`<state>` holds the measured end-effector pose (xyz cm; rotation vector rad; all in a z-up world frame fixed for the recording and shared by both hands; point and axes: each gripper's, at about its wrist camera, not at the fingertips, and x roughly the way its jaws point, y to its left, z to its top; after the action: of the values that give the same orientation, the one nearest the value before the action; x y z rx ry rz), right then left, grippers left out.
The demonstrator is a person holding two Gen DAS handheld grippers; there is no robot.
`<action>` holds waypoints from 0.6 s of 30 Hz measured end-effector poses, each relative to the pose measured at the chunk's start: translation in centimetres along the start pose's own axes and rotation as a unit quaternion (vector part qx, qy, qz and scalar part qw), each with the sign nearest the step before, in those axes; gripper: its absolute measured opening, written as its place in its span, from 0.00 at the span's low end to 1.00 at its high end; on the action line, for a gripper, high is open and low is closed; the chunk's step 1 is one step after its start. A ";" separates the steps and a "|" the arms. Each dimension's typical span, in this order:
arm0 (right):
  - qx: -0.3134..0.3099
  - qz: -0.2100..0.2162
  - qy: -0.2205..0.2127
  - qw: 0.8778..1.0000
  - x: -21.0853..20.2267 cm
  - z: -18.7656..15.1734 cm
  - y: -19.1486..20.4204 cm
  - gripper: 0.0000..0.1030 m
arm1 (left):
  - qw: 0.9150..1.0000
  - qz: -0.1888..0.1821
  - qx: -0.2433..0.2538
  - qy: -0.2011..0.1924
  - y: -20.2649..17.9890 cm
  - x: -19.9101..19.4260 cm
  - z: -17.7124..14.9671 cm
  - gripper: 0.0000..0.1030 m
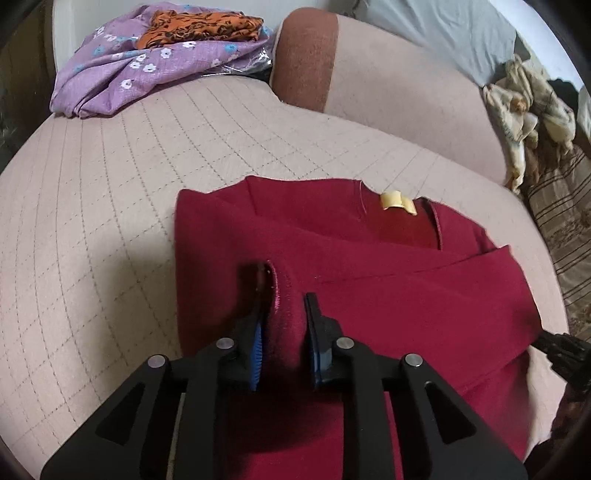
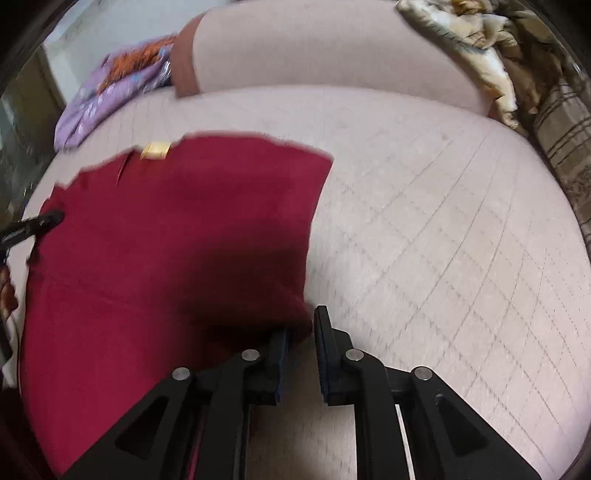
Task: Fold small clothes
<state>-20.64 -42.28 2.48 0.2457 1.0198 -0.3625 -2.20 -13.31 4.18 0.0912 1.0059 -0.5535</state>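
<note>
The red garment (image 1: 369,266) lies spread on the quilted bed (image 1: 110,206); the left gripper (image 1: 282,325) pinches a fold of its hem, while the right gripper (image 2: 301,332) clamps its right edge, jaws narrowly apart

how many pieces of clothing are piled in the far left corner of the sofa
2 visible: a purple floral garment bunched in the far left corner, and an orange black-patterned one lying on top of it. More could be hidden underneath.
</note>
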 end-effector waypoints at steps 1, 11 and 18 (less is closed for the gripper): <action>0.003 0.000 -0.005 1.000 -1.0 0.1 -0.2 0.27 | 1.000 0.004 0.000 -0.004 0.2 -0.7 0.0 0.29; -0.008 0.071 -0.068 0.995 -3.0 4.6 2.5 0.41 | 0.997 0.070 0.023 -0.027 -0.4 -0.9 -0.8 0.46; 0.019 0.028 -0.054 0.998 4.7 6.9 2.5 0.35 | 0.995 0.093 0.019 -0.039 0.5 0.3 -1.6 0.69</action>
<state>-12.03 -43.30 1.99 0.2848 0.8978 -0.3409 -3.02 -12.45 3.00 0.1934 0.9006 -0.4030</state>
